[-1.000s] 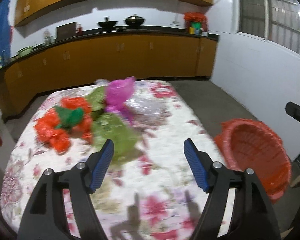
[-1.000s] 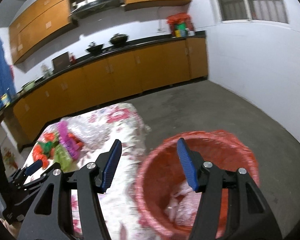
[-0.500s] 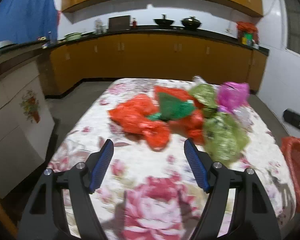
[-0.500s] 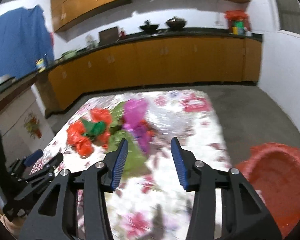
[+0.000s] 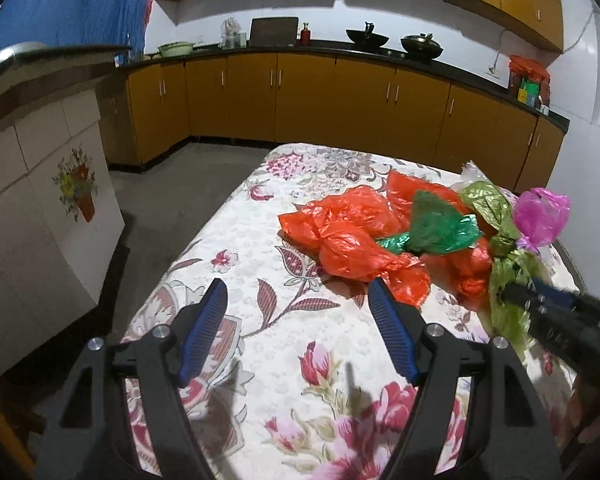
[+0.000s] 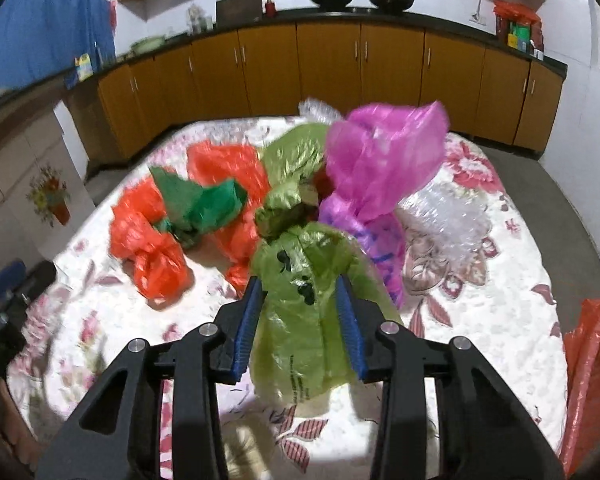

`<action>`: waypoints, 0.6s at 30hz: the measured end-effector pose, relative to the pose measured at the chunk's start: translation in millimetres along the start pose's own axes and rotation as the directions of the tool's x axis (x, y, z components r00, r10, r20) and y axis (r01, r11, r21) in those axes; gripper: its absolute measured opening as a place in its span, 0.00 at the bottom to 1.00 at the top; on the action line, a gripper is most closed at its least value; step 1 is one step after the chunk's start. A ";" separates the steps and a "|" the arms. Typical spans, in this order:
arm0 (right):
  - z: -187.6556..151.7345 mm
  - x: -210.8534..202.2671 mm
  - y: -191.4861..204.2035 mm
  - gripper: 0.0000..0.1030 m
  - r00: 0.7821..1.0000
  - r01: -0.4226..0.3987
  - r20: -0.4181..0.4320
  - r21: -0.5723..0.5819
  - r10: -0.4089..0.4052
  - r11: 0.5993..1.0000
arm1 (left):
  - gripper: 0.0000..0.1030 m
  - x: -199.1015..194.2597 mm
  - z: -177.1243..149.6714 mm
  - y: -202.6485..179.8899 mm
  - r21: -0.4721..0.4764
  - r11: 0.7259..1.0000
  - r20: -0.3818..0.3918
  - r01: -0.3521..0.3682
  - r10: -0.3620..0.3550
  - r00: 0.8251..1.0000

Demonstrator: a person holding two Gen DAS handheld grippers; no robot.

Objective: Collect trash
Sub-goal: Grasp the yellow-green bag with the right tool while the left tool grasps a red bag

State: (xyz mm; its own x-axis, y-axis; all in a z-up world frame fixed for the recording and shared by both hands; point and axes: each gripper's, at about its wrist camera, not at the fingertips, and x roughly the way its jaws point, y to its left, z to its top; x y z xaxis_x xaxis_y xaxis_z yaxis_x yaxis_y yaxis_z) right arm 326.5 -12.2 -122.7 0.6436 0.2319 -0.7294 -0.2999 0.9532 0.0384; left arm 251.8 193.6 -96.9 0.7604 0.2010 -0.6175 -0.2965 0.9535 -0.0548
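Room: kitchen with orange-brown cabinets along the far wall under a dark worktop; woks and jars up there, blurred.
Surface: counter covered by a white cloth with pink and red flowers.
Right claw: jaws just drawn inward, blue pads either side of the light green bag, which fills the gap; pads against the plastic on both sides, so clenched on the bag.
Light green bag: crumpled, printed with small dark marks, lying on the cloth at the near edge of the pile.
Next outward: pink bag standing up just behind it, touching; clear crinkled plastic to the right of the pink one.
Further left: dark green bag on top of orange-red bags, all heaped together.
Basket: orange-red rim at the right edge of the right wrist view, beside the counter.
Left claw: released, pads wide apart, nothing between them, over bare cloth near the orange-red heap.
Seen from the left: right claw's dark tip reaching into the light green plastic at the right side of the pile.
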 end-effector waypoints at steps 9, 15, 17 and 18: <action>-11.1 -35.7 -17.9 0.02 0.997 -0.034 0.074 0.035 0.031 0.999 | 0.69 40.2 18.7 -13.9 -0.032 0.998 -0.047 0.059 -0.060 0.997; -14.2 -68.1 -30.3 0.02 0.990 -0.043 0.133 0.058 0.035 0.997 | 0.69 74.5 30.4 -24.9 -0.057 0.996 -0.110 0.068 -0.074 0.991; -15.9 -73.6 -31.0 0.02 0.989 -0.045 0.140 0.055 0.037 0.997 | 0.64 84.5 29.7 -27.4 -0.053 0.997 -0.137 0.063 -0.070 0.988; -16.4 -74.6 -30.4 0.02 0.989 -0.045 0.141 0.052 0.037 0.998 | 0.63 90.4 28.9 -28.1 -0.054 0.997 -0.154 0.063 -0.071 0.986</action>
State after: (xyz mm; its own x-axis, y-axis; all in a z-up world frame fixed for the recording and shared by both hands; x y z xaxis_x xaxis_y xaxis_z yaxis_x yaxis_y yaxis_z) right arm 276.1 -61.7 -80.6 0.7248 0.2919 -0.6241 -0.2911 0.9507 0.1066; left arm 345.5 191.5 -128.5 0.6815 0.0957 -0.7255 -0.2785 0.9507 -0.1362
